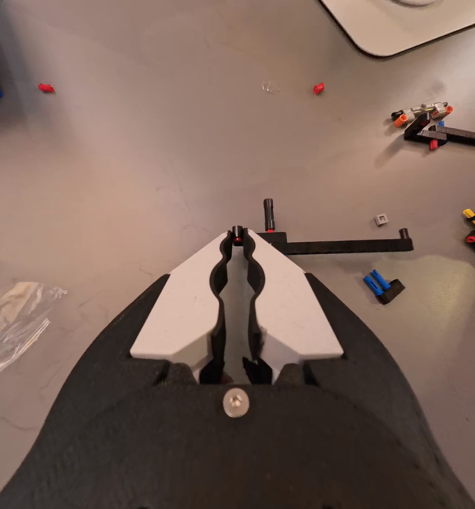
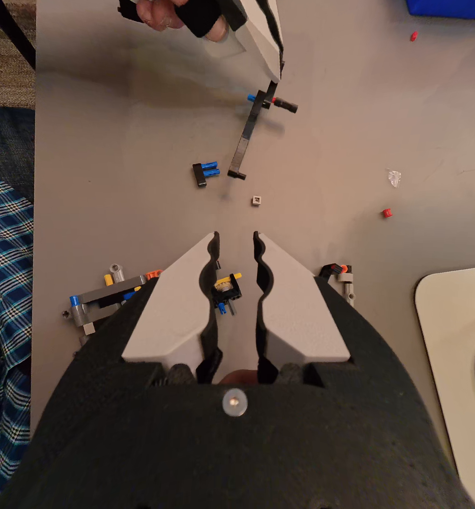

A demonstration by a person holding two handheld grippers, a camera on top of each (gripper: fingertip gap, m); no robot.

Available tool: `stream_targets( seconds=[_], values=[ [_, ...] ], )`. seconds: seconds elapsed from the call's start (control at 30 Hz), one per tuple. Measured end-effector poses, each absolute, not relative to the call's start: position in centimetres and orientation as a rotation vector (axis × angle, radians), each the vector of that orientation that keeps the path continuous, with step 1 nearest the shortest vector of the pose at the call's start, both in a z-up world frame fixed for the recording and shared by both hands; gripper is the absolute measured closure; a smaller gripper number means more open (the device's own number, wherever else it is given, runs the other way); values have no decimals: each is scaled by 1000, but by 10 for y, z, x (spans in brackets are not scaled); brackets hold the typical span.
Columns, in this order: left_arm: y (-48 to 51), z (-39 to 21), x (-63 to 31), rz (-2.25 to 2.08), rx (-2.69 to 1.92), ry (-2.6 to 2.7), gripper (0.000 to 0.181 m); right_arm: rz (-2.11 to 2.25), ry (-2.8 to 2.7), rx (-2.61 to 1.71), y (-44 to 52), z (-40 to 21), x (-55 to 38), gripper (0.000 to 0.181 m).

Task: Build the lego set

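Note:
My left gripper (image 1: 237, 234) is shut on a small black connector with a red end (image 1: 237, 238). It sits at the left end of a long black beam (image 1: 341, 246) lying on the grey table. A second black connector (image 1: 268, 213) stands on that end, and a short black pin (image 1: 403, 233) on the far end. In the right wrist view the left gripper (image 2: 277, 78) meets the beam (image 2: 244, 137) from above. My right gripper (image 2: 235, 234) is open and empty, above a small black and yellow assembly (image 2: 226, 292).
A black piece with two blue pins (image 1: 382, 287) (image 2: 204, 172) and a small grey piece (image 1: 381, 219) (image 2: 256, 200) lie near the beam. Red pieces (image 1: 318, 88) (image 1: 45, 87), a grey assembly (image 2: 107, 300), another assembly (image 1: 437, 124), a plastic bag (image 1: 13, 316) and a white tray (image 2: 456, 330) surround them. Some 20 cm of space lies between my two pairs of fingers.

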State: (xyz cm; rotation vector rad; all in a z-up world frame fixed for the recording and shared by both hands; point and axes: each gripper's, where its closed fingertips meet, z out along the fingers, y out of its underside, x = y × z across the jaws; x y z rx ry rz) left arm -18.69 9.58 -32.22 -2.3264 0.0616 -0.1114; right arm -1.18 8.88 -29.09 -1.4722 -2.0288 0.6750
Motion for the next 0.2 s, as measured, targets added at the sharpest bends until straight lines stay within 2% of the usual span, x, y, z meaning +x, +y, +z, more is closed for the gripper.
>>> stream_targets(
  seconds=[0.03, 0.2],
  values=[
    [96, -320, -187, -117, -2319, 61, 176, 676, -2027, -1472, 89, -291, -12, 159],
    [96, -312, -187, -135, -2294, 88, 176, 680, -2017, -1472, 90, -289, -12, 159]
  ],
)
